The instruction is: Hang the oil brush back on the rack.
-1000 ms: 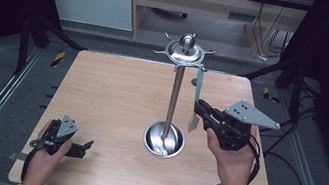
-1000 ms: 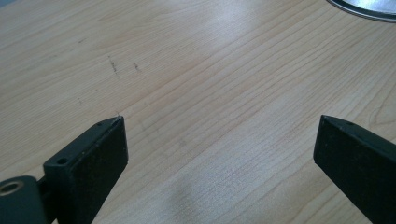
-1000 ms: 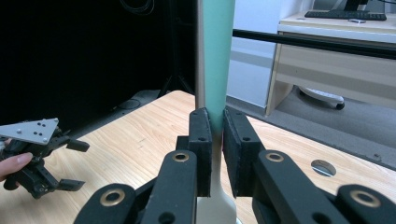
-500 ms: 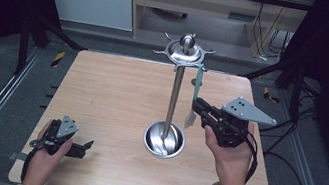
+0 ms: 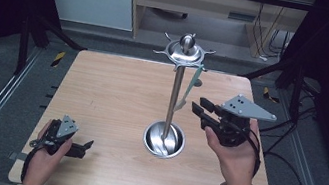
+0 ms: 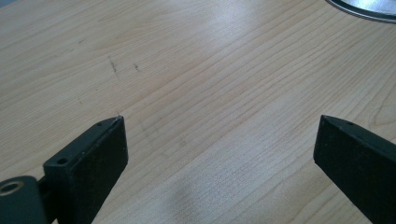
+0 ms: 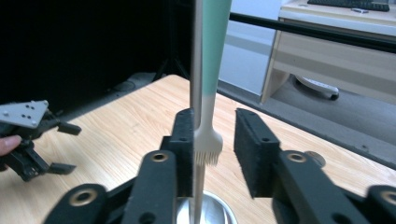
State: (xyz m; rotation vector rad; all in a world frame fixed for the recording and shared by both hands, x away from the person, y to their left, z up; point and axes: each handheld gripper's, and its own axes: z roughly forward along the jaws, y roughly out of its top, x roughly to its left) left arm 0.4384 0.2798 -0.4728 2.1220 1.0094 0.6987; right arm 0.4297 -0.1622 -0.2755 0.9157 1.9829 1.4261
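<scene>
A: Where is the green-handled brush (image 7: 208,84)?
B: Hanging from the stand (image 5: 177,82), bristles between the right gripper (image 7: 214,135) jaws, which have just been opening and no longer pinch it.
A: And the left gripper (image 5: 73,145)?
B: Spread wide over the table (image 5: 111,94), holding nothing.

Open tabletop (image 5: 110,98) left of rack pole (image 5: 174,99); hanging brush (image 5: 188,89) btwn pole & right gripper (image 5: 199,105).
</scene>
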